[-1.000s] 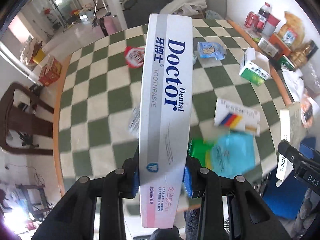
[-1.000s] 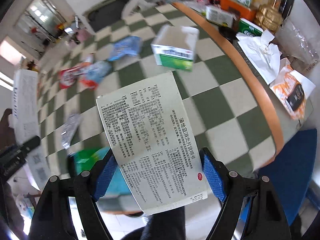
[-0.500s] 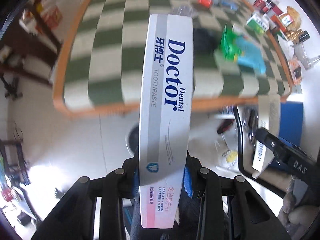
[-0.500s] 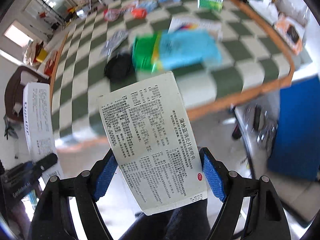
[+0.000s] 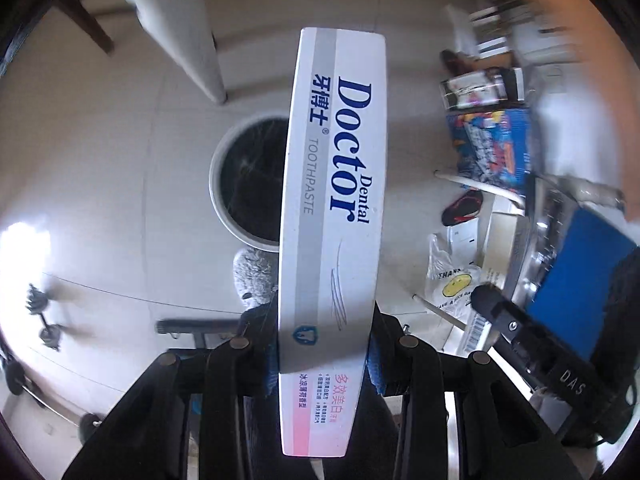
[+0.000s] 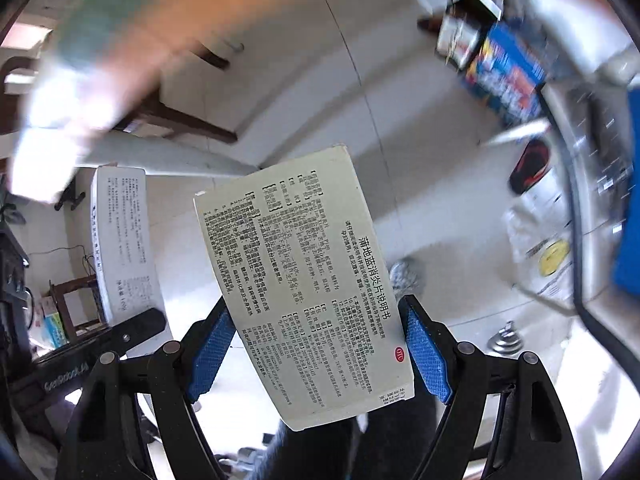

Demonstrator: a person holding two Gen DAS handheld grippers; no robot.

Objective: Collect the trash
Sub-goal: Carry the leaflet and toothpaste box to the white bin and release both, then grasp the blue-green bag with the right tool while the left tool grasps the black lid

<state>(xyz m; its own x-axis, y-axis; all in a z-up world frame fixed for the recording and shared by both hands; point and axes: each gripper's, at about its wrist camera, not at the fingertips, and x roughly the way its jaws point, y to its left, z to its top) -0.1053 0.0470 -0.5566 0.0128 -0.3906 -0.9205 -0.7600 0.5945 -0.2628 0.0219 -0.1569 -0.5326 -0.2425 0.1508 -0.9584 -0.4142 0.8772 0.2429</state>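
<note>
My left gripper (image 5: 325, 354) is shut on a long white toothpaste box (image 5: 334, 184) that stands up the middle of the left wrist view. Behind the box, on the floor below, sits a round white trash bin (image 5: 244, 176) with a black liner, half hidden by the box. My right gripper (image 6: 316, 344) is shut on a flat grey medicine box (image 6: 304, 284) printed with black text, tilted left. The toothpaste box (image 6: 120, 240) and left gripper show at the left of the right wrist view; the right gripper's finger (image 5: 532, 344) shows at lower right of the left wrist view.
Pale tiled floor lies below both grippers. A white table leg (image 5: 180, 28) stands beyond the bin. To the right are a blue printed carton (image 5: 492, 148), a red-and-black shoe (image 5: 462, 208), a white plastic bag (image 5: 452, 280) and a blue chair seat (image 5: 580, 280). The table's orange edge (image 6: 192, 12) blurs overhead.
Both grippers have swung down from over the checkered table to point at the floor, each still holding its box. The trash bin has come into view under the left gripper.
</note>
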